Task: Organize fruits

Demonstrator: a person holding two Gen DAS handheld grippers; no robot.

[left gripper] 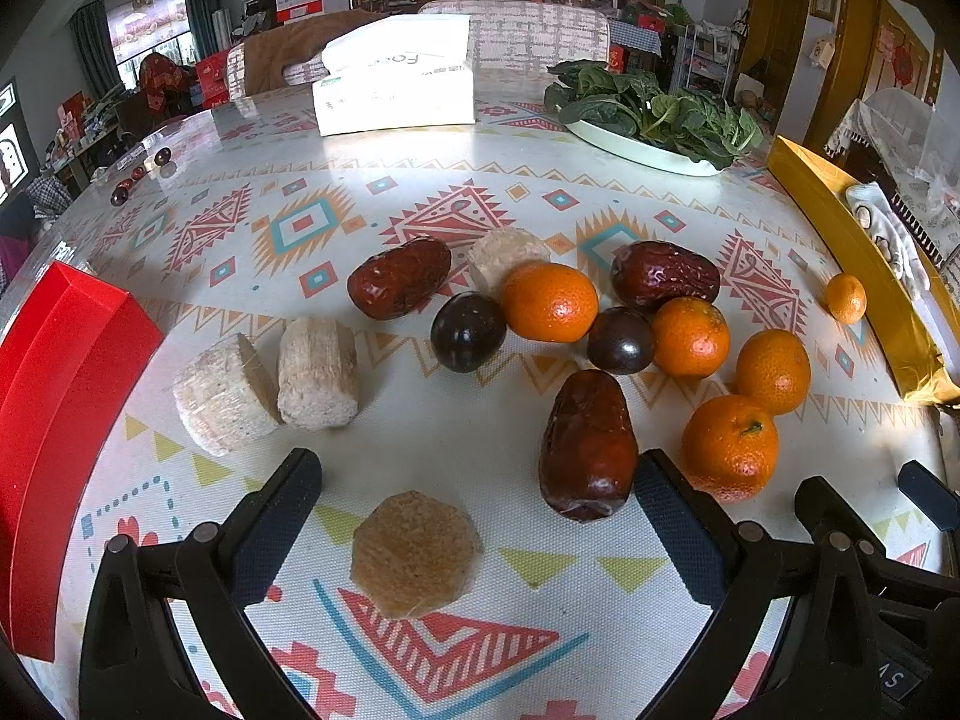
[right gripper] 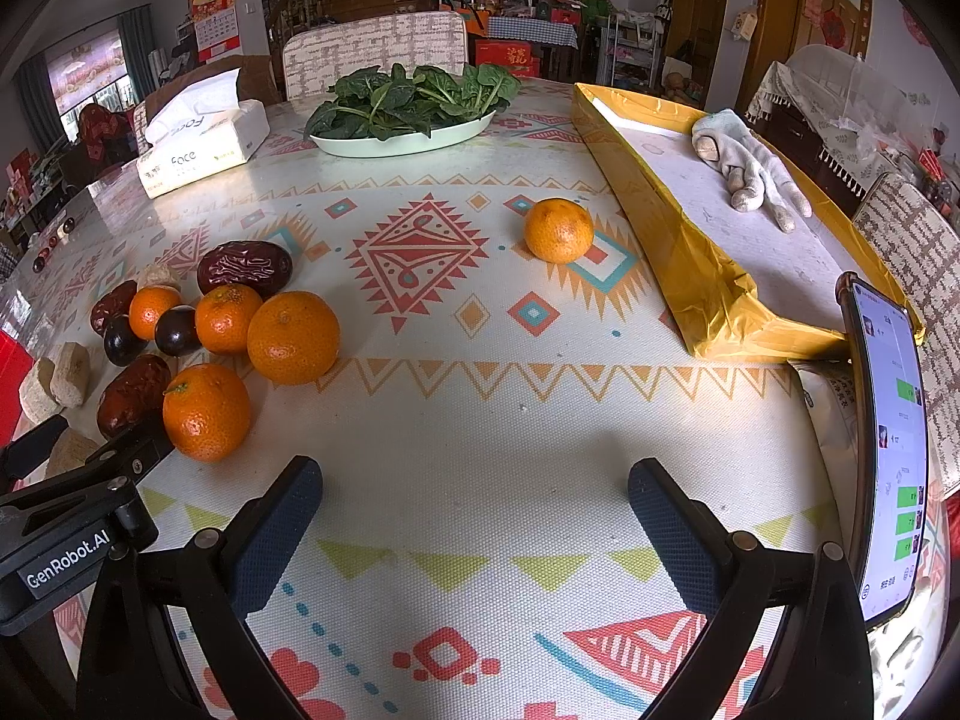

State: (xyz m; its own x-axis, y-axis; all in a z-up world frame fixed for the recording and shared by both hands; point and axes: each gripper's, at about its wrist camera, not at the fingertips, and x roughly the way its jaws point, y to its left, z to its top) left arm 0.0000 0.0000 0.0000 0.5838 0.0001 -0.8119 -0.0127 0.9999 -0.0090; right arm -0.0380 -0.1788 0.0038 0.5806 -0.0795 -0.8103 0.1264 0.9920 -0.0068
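Fruits lie mixed on the patterned tablecloth: several tangerines [left gripper: 549, 301], red dates [left gripper: 588, 445], dark plums [left gripper: 468, 331] and pale sugarcane pieces [left gripper: 317, 372]. A brown sugarcane piece [left gripper: 415, 553] lies between my left gripper's [left gripper: 477, 504] open fingers, untouched. One tangerine [right gripper: 558, 230] sits alone near the gold box. My right gripper [right gripper: 474, 510] is open and empty over bare cloth, to the right of the fruit pile [right gripper: 293, 337]. The left gripper also shows at the right wrist view's left edge [right gripper: 66, 528].
A red box [left gripper: 54, 414] stands at the left edge. A gold box lid [right gripper: 708, 228] holds a glove [right gripper: 744, 168] at right. A plate of spinach [right gripper: 408, 114] and a tissue pack [right gripper: 204, 144] sit at the back. A phone [right gripper: 888, 450] stands at the right.
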